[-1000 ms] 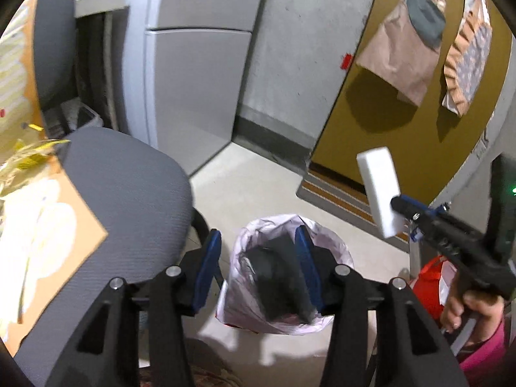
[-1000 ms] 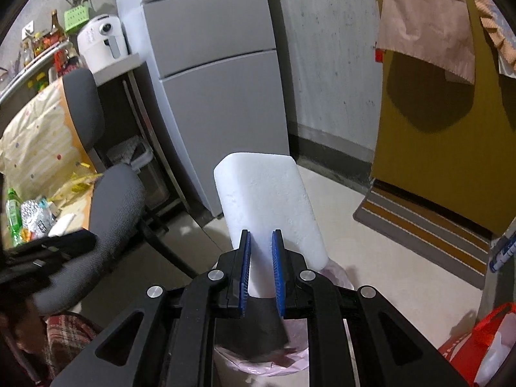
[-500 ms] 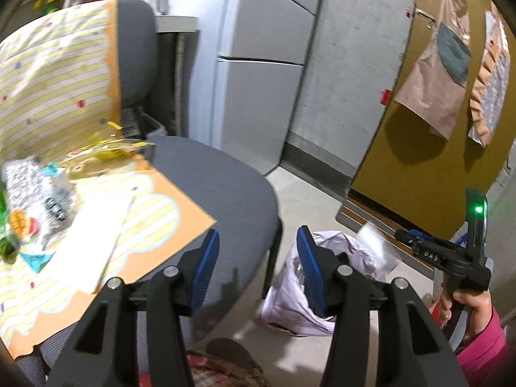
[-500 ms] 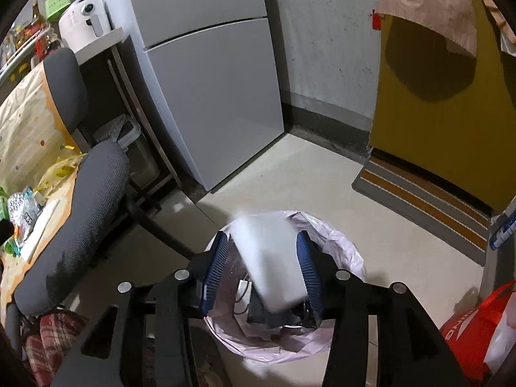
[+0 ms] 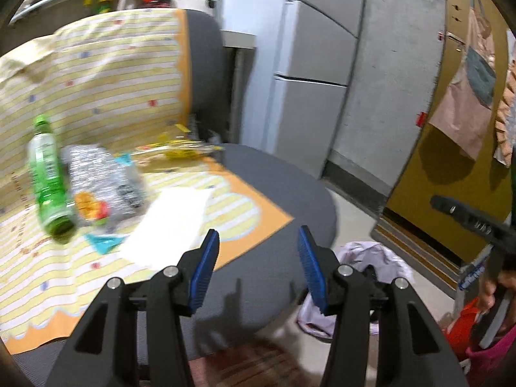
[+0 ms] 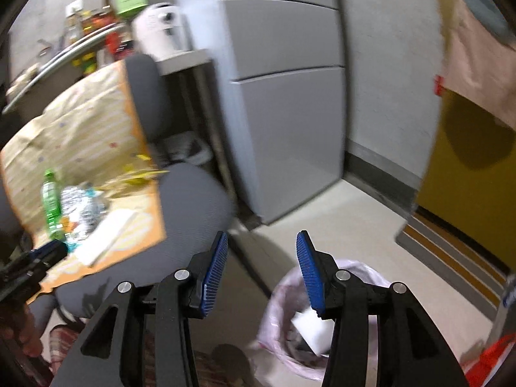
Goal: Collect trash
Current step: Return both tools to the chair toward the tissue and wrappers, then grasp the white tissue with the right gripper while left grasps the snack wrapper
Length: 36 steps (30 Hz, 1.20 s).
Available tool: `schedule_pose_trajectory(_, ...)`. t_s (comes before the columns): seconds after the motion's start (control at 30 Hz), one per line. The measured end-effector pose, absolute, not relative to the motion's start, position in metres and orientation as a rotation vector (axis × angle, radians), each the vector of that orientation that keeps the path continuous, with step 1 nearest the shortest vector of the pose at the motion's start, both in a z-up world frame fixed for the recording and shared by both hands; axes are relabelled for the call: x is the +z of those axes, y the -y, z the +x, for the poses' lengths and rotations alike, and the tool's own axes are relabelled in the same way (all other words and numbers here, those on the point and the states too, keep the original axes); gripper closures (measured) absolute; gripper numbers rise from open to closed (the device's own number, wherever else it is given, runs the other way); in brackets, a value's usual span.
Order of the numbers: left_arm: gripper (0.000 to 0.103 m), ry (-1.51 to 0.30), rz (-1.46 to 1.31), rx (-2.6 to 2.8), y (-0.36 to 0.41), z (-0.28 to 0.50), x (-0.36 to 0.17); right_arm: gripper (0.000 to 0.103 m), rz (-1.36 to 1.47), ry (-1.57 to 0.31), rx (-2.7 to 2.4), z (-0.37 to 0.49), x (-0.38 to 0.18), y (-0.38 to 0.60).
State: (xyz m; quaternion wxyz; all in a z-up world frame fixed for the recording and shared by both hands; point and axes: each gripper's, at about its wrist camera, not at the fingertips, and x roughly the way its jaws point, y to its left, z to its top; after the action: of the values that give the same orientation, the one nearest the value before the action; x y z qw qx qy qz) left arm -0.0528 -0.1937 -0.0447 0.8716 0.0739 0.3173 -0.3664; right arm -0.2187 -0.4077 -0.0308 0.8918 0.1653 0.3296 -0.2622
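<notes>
My left gripper (image 5: 257, 242) is open and empty over the grey chair seat (image 5: 274, 187). On the striped cloth (image 5: 96, 74) ahead lie a green bottle (image 5: 48, 174), a crumpled silver wrapper (image 5: 103, 177), a white paper sheet (image 5: 171, 222) and a yellow wrapper (image 5: 180, 150). My right gripper (image 6: 262, 254) is open with nothing between its pads, above the floor between the chair (image 6: 193, 200) and the bag-lined trash bin (image 6: 277, 303). A white foam block (image 6: 308, 324) lies inside the bin. The bin (image 5: 380, 251) also shows at the lower right of the left wrist view.
A grey fridge (image 6: 283, 103) stands behind the chair, with a cluttered counter (image 6: 80, 42) to its left. A mustard door (image 5: 451, 174) with hanging bags and a striped mat (image 6: 451, 258) are on the right. A red bag (image 5: 464, 325) sits near the person's hand.
My right gripper opened and the white foam block dropped into the bin; the gripper then swung left. My left gripper swung left from above the bin to over the chair seat.
</notes>
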Motion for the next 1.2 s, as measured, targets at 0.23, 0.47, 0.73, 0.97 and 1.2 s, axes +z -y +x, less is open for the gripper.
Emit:
schedule_pose_trajectory(0.23, 0.052, -0.674, 0.088, -0.546, 0.111, -0.018, -0.050, 0.054, 0.294, -0.701, -0.319, -0.141, -0.030, 0.355)
schedule_pose_trajectory(0.47, 0.052, -0.690, 0.028, -0.314, 0.041, 0.019, -0.056, 0.042, 0.247, -0.798, -0.125, -0.065, -0.057, 0.291)
schedule_pose_trajectory(0.73, 0.051, -0.714, 0.016, -0.272, 0.015, 0.037, -0.065, 0.042, 0.132, -0.894, -0.006, 0.018, -0.111, 0.237)
schedule_pose_trajectory(0.97, 0.051, -0.739, 0.014, -0.281, 0.011, 0.041, -0.073, 0.043, 0.098, -0.985, 0.030, 0.052, -0.141, 0.238)
schedule_pose_trajectory(1.2, 0.045, -0.754, 0.014, -0.343, 0.028, 0.049, -0.076, 0.098, 0.092, -0.976, 0.086, 0.014, -0.130, 0.238)
